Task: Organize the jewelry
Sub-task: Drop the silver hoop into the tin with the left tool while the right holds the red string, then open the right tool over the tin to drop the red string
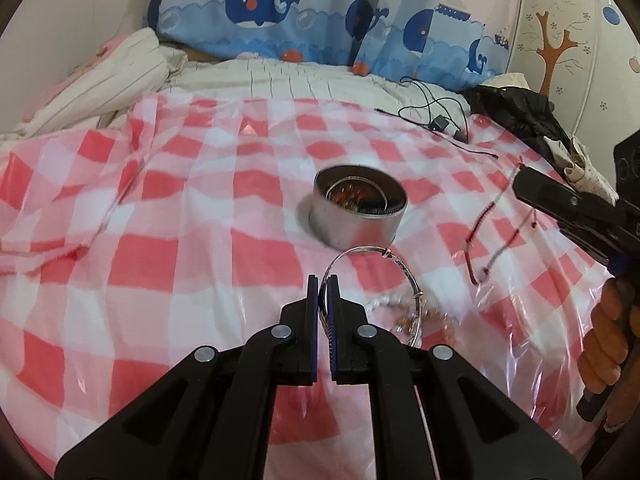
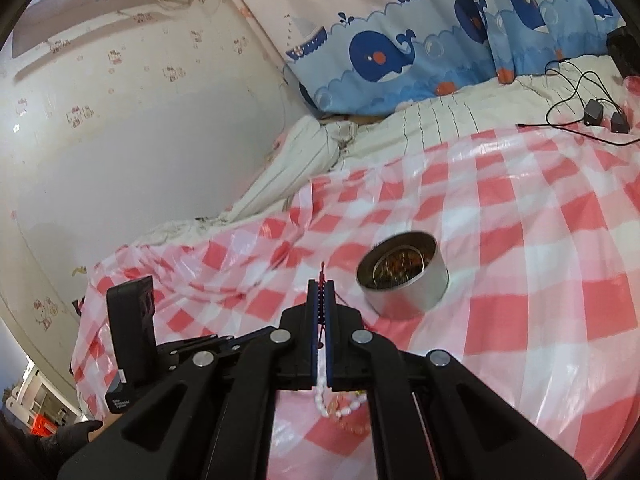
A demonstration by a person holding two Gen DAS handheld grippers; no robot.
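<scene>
On the red-and-white checked plastic sheet (image 1: 168,248) covering the bed, we find the work laid out as follows, reading from left to right. Our left gripper (image 1: 323,286) is clenched on the rim of a thin silver wire bangle (image 1: 362,256), whose far edge reaches the base of the round silver metal tin (image 1: 358,216). The tin already holds a ring-shaped piece and some beads. Further right, our right gripper (image 1: 520,184) is clamped on a thin dark-red cord bracelet (image 1: 480,248), which hangs free above the sheet.

To do this step well, we judge that each piece should be carried over the tin's open mouth before the jaws release, one hand at a time, so cord and bangle do not tangle. We lift the bangle clear of the white pearl bead strand (image 1: 384,304) lying beneath it, lest it snag.

The left wrist view shows the full loop of the cord and the bare hand (image 1: 608,344) on the right tool's handle. The right wrist view shows only the cord pinched between the pads (image 2: 316,304), and the pearl strand close below. What appears to be peach-coloured beads lies beside it, though blur leaves this uncertain.
</scene>
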